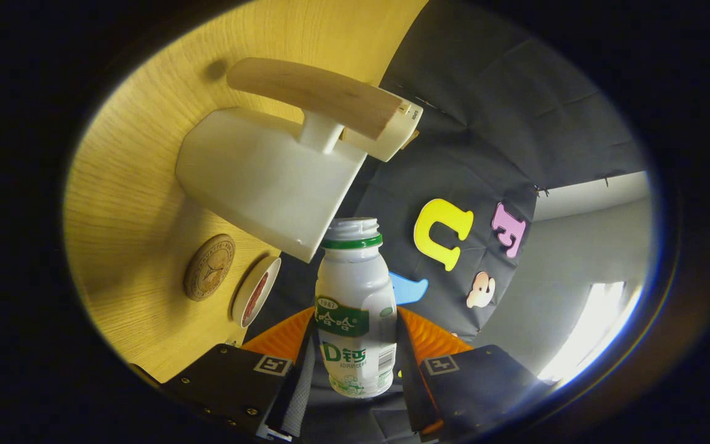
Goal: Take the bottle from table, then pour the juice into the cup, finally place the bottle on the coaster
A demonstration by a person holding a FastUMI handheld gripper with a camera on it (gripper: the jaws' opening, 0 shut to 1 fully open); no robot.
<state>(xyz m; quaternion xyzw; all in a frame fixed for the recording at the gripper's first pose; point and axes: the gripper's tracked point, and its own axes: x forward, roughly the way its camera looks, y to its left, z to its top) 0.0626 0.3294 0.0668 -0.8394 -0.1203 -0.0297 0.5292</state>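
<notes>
Bottle (pixel 355 308) and claw (pixel 355 364) are tipped over sideways together, so the desk (pixel 127 185) looks like a wall standing up on one side. The claw's two fingers press on the bottle's sides, one on each side of its label, and hold it tight so it cannot slip while it leans. The bottle is small and white with a green ring under its mouth, and the mouth has no cap on it. It is off the desk, up in the air. Its open mouth points at the cup (pixel 269 179), a big white one with a pale wooden handle (pixel 318 95) on its side. The mouth is very close to the cup's rim, maybe just touching it, though I cannot tell for sure. I think it is held this way so the juice can run out into the cup and not spill on the desk. No juice can be seen coming out, so I cannot tell how much has gone in. Beside the cup on the desk sit a round brown coaster (pixel 209 267) and a little white dish (pixel 256 291). The coaster has nothing on it, so the bottle can go there when the pouring is done.
</notes>
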